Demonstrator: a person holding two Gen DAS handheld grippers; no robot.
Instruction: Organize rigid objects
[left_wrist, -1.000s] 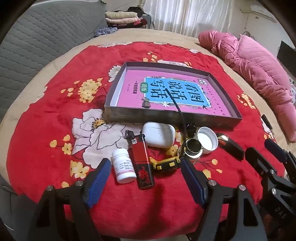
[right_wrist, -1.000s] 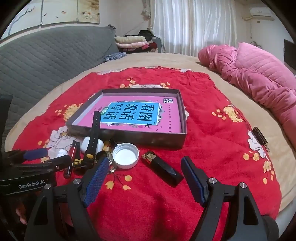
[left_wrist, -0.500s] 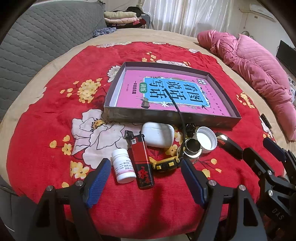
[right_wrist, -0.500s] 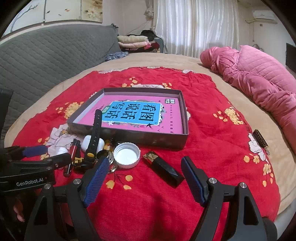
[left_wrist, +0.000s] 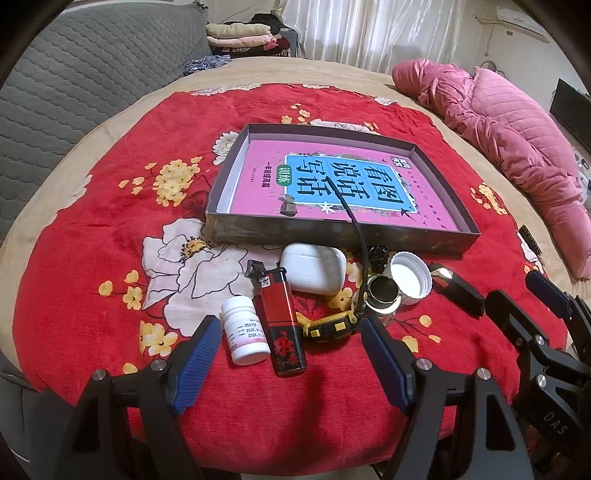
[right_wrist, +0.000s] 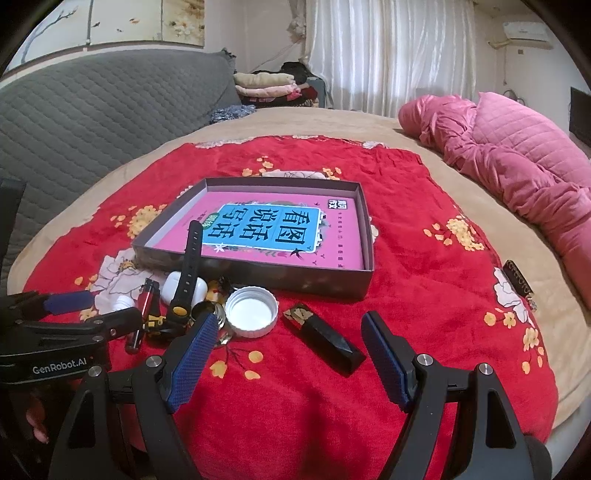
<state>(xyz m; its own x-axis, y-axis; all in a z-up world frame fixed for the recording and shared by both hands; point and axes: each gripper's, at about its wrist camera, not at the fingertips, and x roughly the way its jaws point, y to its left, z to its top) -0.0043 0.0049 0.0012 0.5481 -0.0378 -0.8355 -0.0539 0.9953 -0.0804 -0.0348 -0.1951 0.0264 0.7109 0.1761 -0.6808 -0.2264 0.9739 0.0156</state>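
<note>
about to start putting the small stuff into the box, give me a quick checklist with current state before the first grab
1. Left gripper open, holding nothing: ok.
2. Right gripper open, holding nothing: ok.
3. Shallow grey cardboard box open, room on the pink book inside: ok.
4. Red plastic lighter lined up between the left fingers: ok.
5. Lighter free of neighbours: not ok, small white pill bottle lies right beside it.
6. Black watch strap leaning over the box wall, clear of the drop spot: cannot tell.
</note>
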